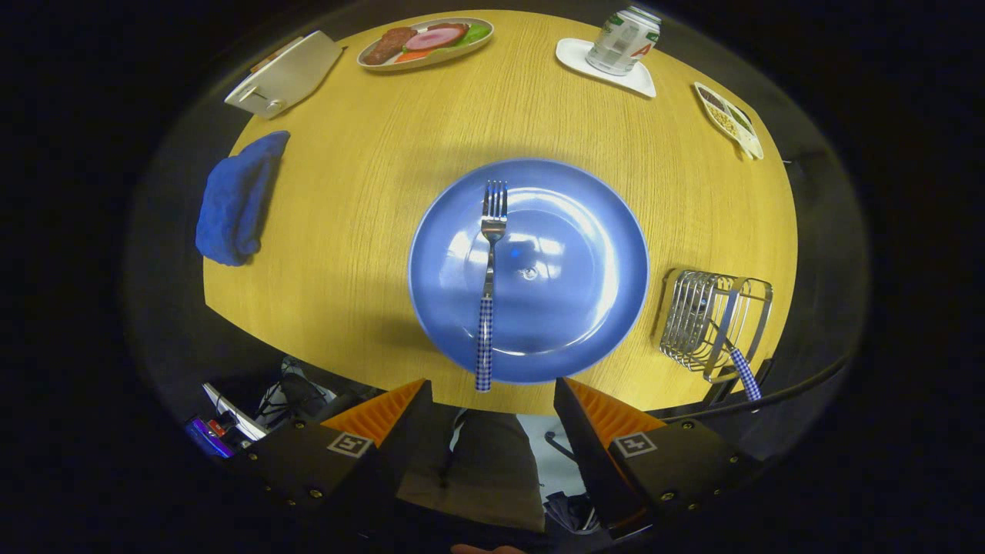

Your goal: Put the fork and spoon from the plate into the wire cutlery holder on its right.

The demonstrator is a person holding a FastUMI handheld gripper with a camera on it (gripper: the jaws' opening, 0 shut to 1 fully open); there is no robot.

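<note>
I am holding my tongs [492, 400] wide open above the near edge of the wooden counter [369, 231], with nothing between the fingers. Just ahead of them the blue plate [569, 308] is sitting on the counter, and the fork [488, 285] is lying on its left half, tines pointing away from me and its checked handle sticking out over the plate's near rim toward the gap between my fingers. To the right of the plate, a little apart from it, the wire cutlery holder [704, 319] is standing near the counter's edge. A checked handle [745, 373] is leaning out of the holder toward me; I am taking it for the spoon, though its bowl is hidden inside the wires. Beyond the plate, at the far side of the counter, a dish of food [425, 42], a can [623, 40] on a white coaster [573, 55], and a small divided tray [729, 119] are resting well apart. A blue cloth [235, 200] is lying crumpled at the left edge, with a pale flat box [286, 73] beyond it.
</note>
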